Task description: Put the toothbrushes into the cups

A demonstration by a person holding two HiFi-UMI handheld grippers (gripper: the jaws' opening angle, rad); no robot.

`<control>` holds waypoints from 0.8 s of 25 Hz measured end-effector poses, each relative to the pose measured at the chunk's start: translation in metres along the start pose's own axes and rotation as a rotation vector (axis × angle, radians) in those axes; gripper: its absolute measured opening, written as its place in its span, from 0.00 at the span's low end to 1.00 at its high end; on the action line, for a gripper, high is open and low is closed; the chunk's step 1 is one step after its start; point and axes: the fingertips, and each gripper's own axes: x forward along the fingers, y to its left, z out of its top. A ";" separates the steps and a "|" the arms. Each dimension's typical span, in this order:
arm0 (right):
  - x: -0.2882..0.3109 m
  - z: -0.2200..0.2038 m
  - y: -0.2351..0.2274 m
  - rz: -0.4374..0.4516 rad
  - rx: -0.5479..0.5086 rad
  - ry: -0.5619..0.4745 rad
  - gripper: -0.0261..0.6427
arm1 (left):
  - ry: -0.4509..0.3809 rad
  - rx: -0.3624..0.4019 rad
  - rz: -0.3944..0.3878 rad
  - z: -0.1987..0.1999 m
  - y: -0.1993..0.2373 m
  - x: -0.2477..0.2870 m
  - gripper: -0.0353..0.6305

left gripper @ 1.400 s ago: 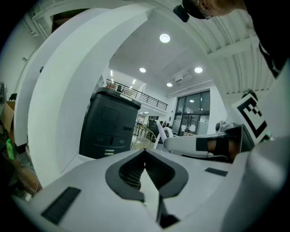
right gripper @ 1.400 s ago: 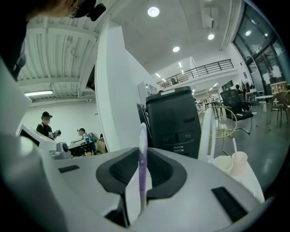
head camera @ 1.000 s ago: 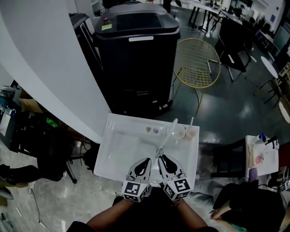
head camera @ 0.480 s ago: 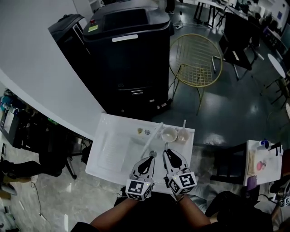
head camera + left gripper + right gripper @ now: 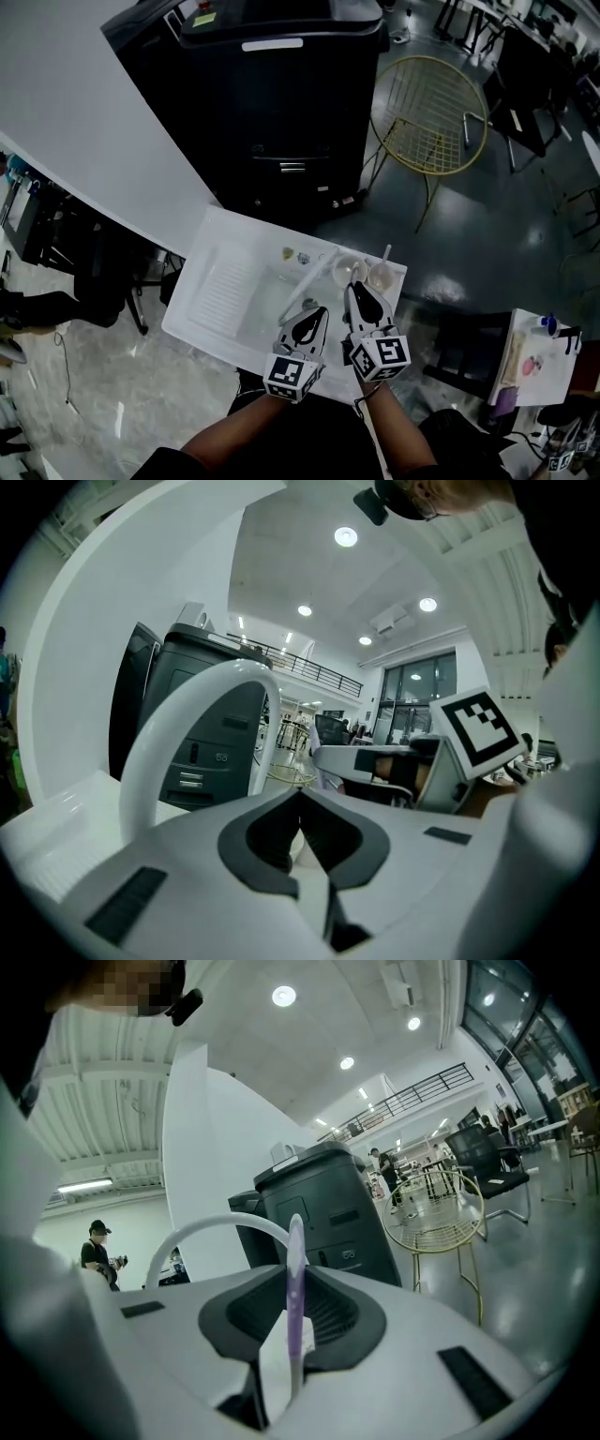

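Toothbrush (image 5: 385,253) stands in right cup (image 5: 384,280); right gripper (image 5: 357,290) clamps purple toothbrush (image 5: 295,1288).

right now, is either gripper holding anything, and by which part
The right gripper clamps a purple toothbrush low on its shaft, the upper end sticking up past the jaws. The left gripper is shut and empty.

Quantities: cup (image 5: 349,272) (image 5: 382,277), two; toothbrush (image 5: 294,1297) (image 5: 385,253), two; claw (image 5: 319,314) (image 5: 355,291), two; faucet (image 5: 309,284), one; sink (image 5: 214,281), one; chair (image 5: 429,131), one; cabinet (image 5: 281,103), one.

head view steeply down, 2 gripper views level — sharing black cabinet (image 5: 281,103)
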 end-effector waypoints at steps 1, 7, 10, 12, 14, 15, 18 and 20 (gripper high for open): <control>0.005 -0.002 -0.002 0.006 0.004 0.005 0.15 | 0.004 -0.001 0.007 -0.002 0.002 0.003 0.07; 0.033 -0.011 -0.020 0.020 0.009 0.029 0.15 | 0.029 0.017 0.011 -0.015 0.005 0.020 0.07; 0.045 -0.016 -0.029 0.032 0.008 0.037 0.15 | 0.029 -0.005 0.029 -0.016 0.010 0.029 0.07; 0.054 -0.017 -0.032 0.053 0.003 0.031 0.15 | 0.029 -0.012 0.042 -0.018 0.015 0.035 0.07; 0.061 -0.017 -0.037 0.068 -0.006 0.025 0.15 | 0.031 -0.021 0.054 -0.019 0.018 0.039 0.07; 0.064 -0.018 -0.041 0.069 -0.009 0.024 0.15 | 0.032 -0.026 0.059 -0.020 0.019 0.041 0.07; 0.071 -0.022 -0.052 0.059 -0.006 0.019 0.15 | 0.035 -0.029 0.068 -0.021 0.021 0.044 0.07; 0.076 -0.027 -0.059 0.050 -0.001 0.014 0.15 | 0.037 -0.028 0.067 -0.024 0.021 0.048 0.07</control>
